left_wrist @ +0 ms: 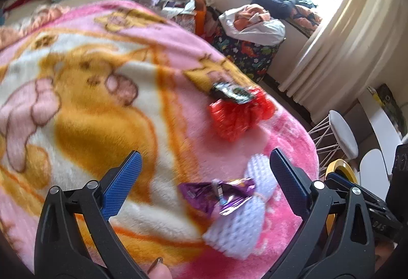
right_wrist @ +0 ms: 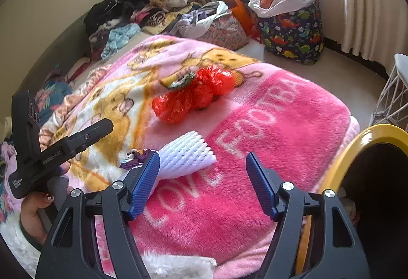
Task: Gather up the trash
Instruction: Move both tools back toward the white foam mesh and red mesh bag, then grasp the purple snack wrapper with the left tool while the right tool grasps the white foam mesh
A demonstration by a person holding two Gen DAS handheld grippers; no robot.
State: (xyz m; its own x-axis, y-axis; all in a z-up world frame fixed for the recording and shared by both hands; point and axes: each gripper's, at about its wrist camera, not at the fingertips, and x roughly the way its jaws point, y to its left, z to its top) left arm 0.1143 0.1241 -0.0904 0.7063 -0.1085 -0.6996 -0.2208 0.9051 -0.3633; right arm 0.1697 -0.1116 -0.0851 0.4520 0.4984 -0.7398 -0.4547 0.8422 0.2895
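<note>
Across the pink blanket we find the trash. Largest, mid-frame, the red plastic bag: light, crinkly, best pinched at a bunched fold. Below it lies the white foam net, soft and springy, to grip mid-body. Smallest, the purple wrapper, thin and slippery, wants an edge pinch. Our left gripper and right gripper both stand apart, empty, touching nothing.

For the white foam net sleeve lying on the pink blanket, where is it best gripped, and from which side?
Grip the white foam net sleeve across its width at the free, wider end, likely coming down from above. It lies flat on the blanket; its other end is pinched at a band beside the purple wrapper, so that end is crowded. The open right gripper is nearest.
</note>
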